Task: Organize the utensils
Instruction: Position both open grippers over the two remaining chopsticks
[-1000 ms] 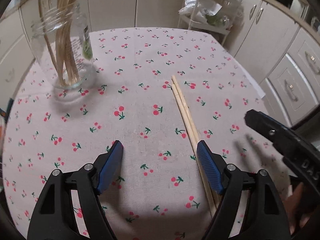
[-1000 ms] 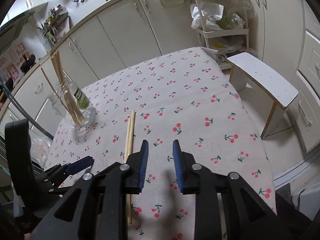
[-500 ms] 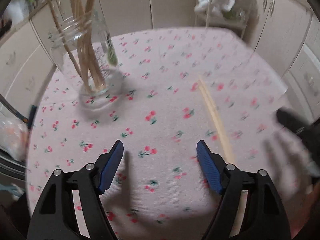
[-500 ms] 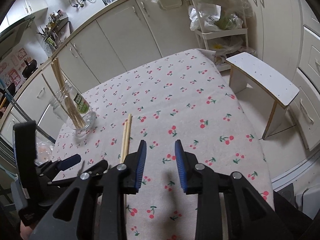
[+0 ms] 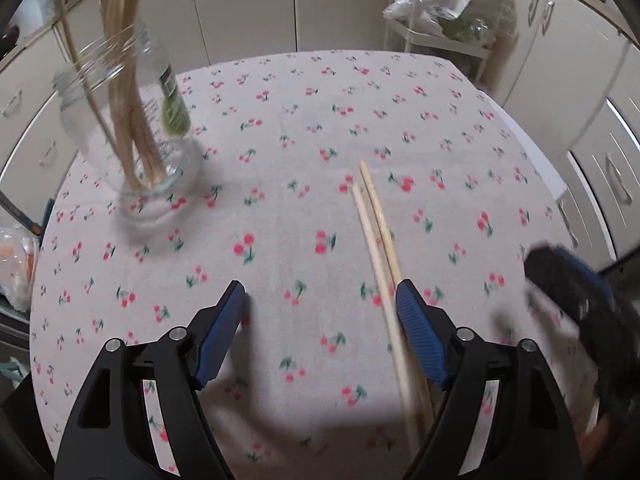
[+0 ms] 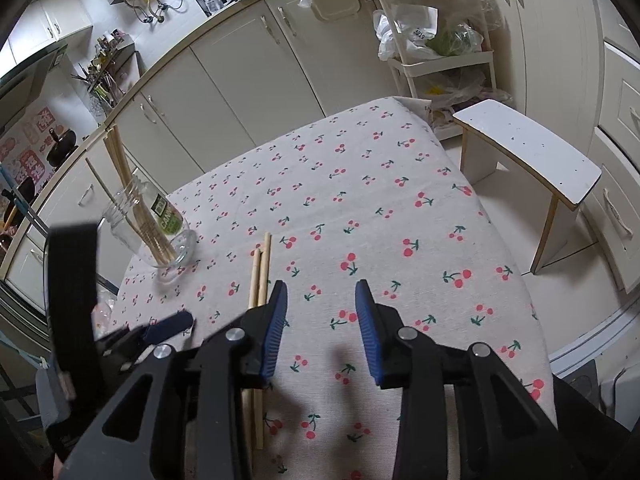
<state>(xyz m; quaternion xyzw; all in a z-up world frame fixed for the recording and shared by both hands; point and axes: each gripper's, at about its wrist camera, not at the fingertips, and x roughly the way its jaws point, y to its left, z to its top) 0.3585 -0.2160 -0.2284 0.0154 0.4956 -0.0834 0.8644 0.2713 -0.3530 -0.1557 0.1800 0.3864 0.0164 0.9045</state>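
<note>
Two wooden chopsticks [image 5: 376,236] lie side by side on the cherry-print tablecloth [image 5: 304,128]; they also show in the right wrist view [image 6: 260,276]. A glass jar [image 5: 132,136] holding several chopsticks stands at the table's far left; it also shows in the right wrist view [image 6: 154,226]. My left gripper [image 5: 320,308] is open and empty above the cloth, its right finger next to the chopsticks' near half. My right gripper [image 6: 320,300] is open and empty, just right of the chopsticks. The right gripper shows blurred in the left wrist view [image 5: 568,280].
A white stool [image 6: 528,152] stands off the table's right side. A white wire shelf cart [image 6: 436,52] with bags stands beyond the far corner. Cream cabinets [image 6: 248,92] line the walls. The left gripper shows at the left of the right wrist view [image 6: 160,328].
My left gripper swung left toward the jar and back, and now sits beside the chopsticks. My right gripper opened wider and shifted a little forward. The chopsticks have not moved.
</note>
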